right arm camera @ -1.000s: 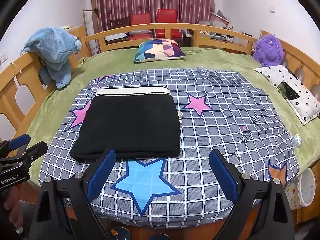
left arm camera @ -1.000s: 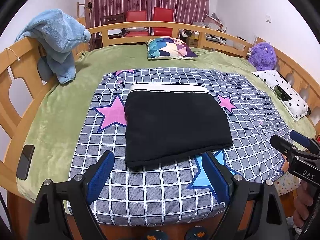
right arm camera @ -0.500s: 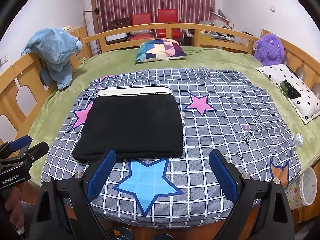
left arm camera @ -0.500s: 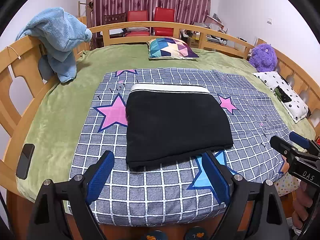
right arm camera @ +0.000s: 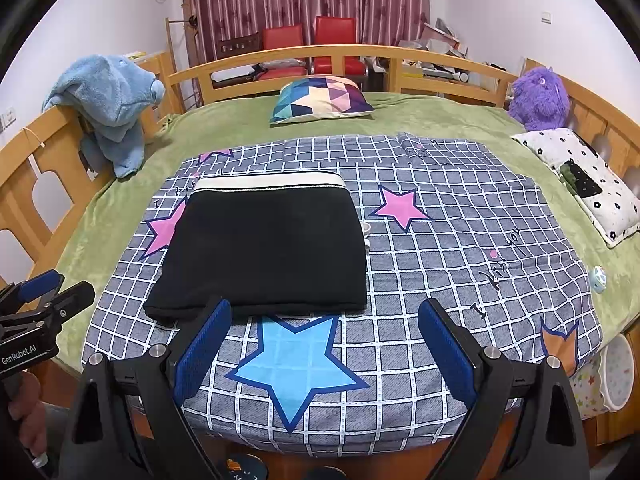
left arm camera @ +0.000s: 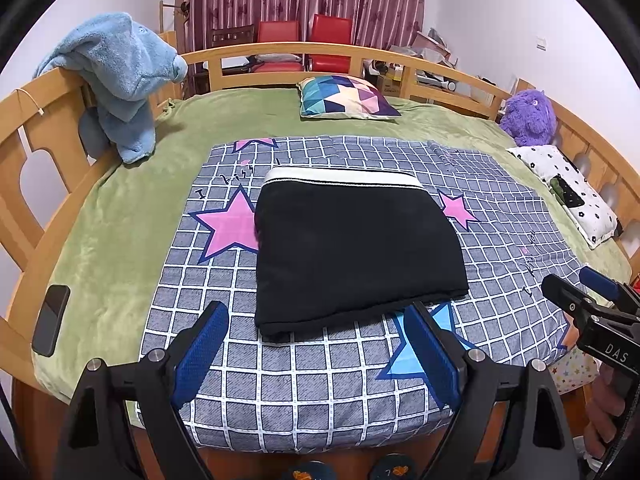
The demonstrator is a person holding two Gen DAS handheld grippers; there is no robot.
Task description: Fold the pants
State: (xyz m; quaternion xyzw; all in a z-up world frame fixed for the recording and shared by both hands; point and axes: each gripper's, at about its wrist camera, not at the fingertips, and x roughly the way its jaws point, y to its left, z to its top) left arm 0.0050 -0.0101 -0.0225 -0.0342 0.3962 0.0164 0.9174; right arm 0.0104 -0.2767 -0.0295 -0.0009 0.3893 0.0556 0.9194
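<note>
A: Which step are we at? The black fabric pants with the white waistband [left arm camera: 352, 248] lie folded into a neat rectangle on the grey checked star-print sheet [left arm camera: 320, 392] of the bed, just ahead of the left tool [left arm camera: 316, 352] and ahead and to the left of the right tool [right arm camera: 324, 354].

B: I'd judge the folding is done, or nearly. The left tool's blue pads stand wide apart with nothing between them, and the right tool's pads are spread apart and empty too. Neither touches the pants.

A: So what would the next move call for?

B: If one more fold is wanted, both tools need to reach forward to the near edge of the bundle, pinch all the layers and carry them over toward the waistband. Otherwise it's only smoothing or pulling back. The stack looks thick, so a shallow pinch could catch just the top layer.

A: Counts?

B: One pair of pants, two tools. Beyond them, two red chairs [right arm camera: 312, 40], one patterned triangle-print cushion [right arm camera: 322, 98], one purple plush toy [right arm camera: 540, 96], one blue fleece garment [left arm camera: 120, 76] draped over the wooden bed rail [left arm camera: 280, 50] left of the tools, and one dark phone [left arm camera: 51, 319] on the green blanket [left arm camera: 120, 224].

A: Stars on the sheet?

B: From the right tool's camera, one large blue star close in front and three pink ones further ahead.
</note>
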